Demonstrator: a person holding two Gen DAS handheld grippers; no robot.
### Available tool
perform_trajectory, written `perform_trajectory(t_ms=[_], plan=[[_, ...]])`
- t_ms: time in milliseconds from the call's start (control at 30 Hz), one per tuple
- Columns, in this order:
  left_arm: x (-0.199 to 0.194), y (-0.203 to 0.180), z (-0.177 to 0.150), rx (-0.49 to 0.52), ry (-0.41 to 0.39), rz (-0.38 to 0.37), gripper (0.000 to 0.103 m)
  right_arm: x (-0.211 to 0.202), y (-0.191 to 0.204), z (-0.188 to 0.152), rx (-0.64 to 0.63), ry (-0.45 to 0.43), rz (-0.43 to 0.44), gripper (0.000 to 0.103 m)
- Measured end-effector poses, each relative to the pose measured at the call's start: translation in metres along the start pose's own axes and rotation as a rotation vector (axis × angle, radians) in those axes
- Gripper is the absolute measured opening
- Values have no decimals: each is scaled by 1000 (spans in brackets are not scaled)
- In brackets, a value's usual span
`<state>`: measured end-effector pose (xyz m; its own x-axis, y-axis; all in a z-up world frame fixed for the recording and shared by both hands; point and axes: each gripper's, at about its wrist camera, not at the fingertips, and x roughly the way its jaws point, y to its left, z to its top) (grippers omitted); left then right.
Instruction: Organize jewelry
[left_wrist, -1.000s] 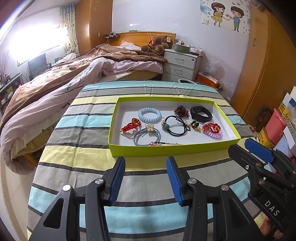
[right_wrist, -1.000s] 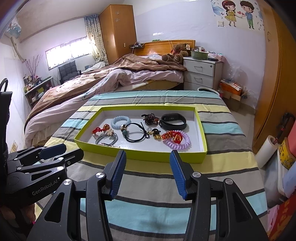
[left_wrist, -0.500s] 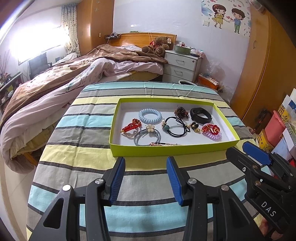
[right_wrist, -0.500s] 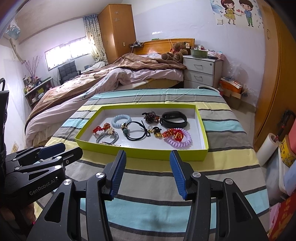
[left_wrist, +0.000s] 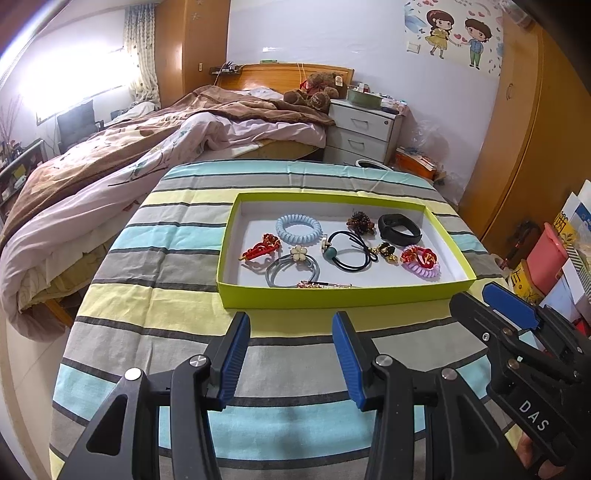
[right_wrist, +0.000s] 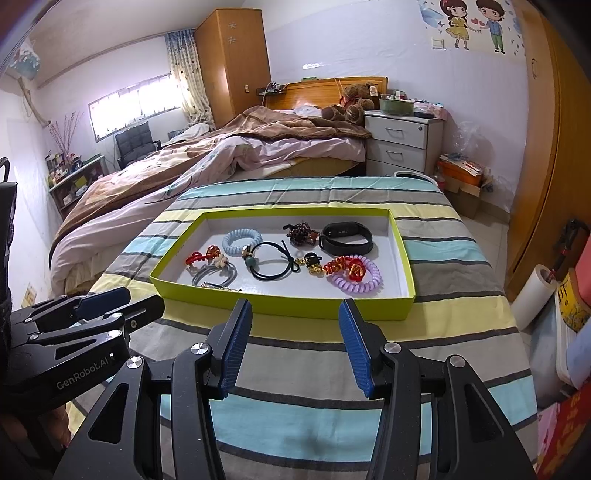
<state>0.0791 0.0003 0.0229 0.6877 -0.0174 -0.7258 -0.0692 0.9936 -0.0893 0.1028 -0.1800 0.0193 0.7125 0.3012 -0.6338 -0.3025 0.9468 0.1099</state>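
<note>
A lime-green tray (left_wrist: 332, 295) (right_wrist: 280, 306) with a white floor lies on the striped table. In it lie a light-blue coil hair tie (left_wrist: 298, 229) (right_wrist: 242, 240), a black wristband (left_wrist: 399, 229) (right_wrist: 345, 238), a black hair tie with a teal bead (left_wrist: 349, 254) (right_wrist: 269, 264), a purple coil tie with red charms (left_wrist: 421, 263) (right_wrist: 356, 275), a red clip (left_wrist: 260, 248), a grey tie with a flower (left_wrist: 291, 271) and a dark bead cluster (left_wrist: 360, 221). My left gripper (left_wrist: 291, 356) (right_wrist: 110, 306) and right gripper (right_wrist: 295, 343) (left_wrist: 491, 299) are open and empty, just in front of the tray.
The table wears a striped cloth (left_wrist: 155, 295). A bed with a rumpled duvet (left_wrist: 129, 177) stands at the left. A white nightstand (left_wrist: 364, 133) stands behind, boxes and containers (left_wrist: 550, 254) at the right, a paper roll (right_wrist: 532, 295) by the table's right edge.
Both grippers have drifted slightly, so the tray sits a little lower and closer in both views. Nothing in the tray has moved. Both jaws stay open.
</note>
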Motion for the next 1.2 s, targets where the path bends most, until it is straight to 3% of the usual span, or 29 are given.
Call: perform_trajectory(t_ms=[1200], plan=[[-3,1,-1,-11,-11,2,46,-2,-3,1,7,-7,-3,50]])
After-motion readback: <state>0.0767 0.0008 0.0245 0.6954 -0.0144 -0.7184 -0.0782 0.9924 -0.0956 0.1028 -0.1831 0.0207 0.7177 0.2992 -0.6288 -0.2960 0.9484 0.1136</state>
